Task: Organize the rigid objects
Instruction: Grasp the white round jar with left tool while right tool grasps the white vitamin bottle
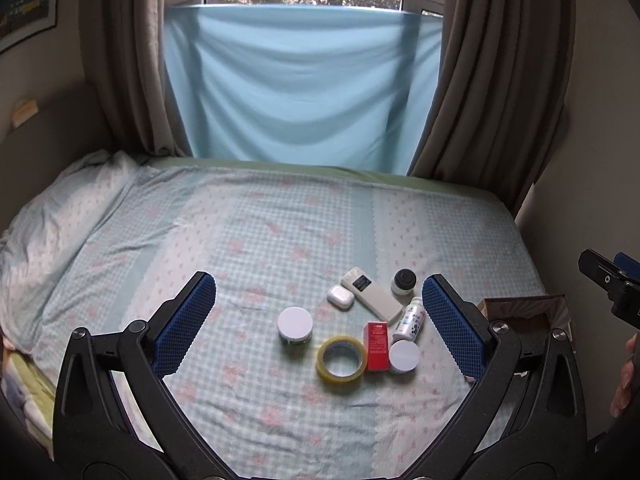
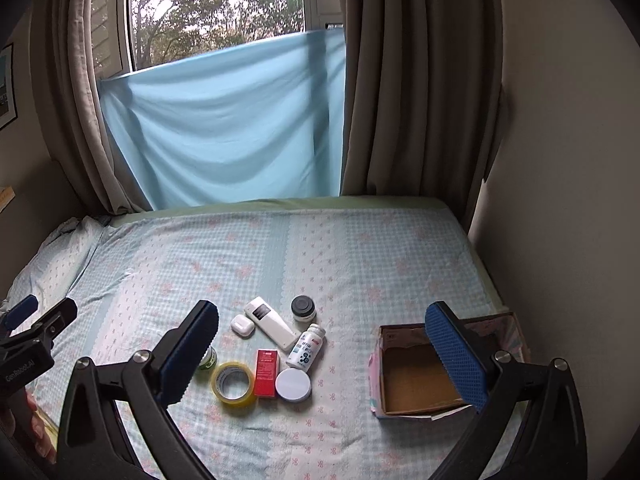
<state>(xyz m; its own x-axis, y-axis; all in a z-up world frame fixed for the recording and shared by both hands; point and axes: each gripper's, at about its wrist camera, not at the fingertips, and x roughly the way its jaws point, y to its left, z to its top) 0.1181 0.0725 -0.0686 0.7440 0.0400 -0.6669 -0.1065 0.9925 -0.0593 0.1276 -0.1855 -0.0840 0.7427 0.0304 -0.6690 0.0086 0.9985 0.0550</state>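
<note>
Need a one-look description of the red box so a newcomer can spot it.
On the bed, left of the cardboard box, lies a cluster of small items. At its near edge, the red box sits between the tape roll and a white round lid. It is the only red, rectangular item there.

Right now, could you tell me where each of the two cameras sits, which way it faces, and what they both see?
Left wrist: on the left gripper, above the bed's near edge, facing the curtained window; its own open blue-padded fingers frame the clutter, with the right gripper and a hand at the right edge.
Right wrist: on the right gripper, further right, same heading; its open fingers frame the cardboard box, with the left gripper at the left edge.
Shared: tape roll, red box, remote, the box.
</note>
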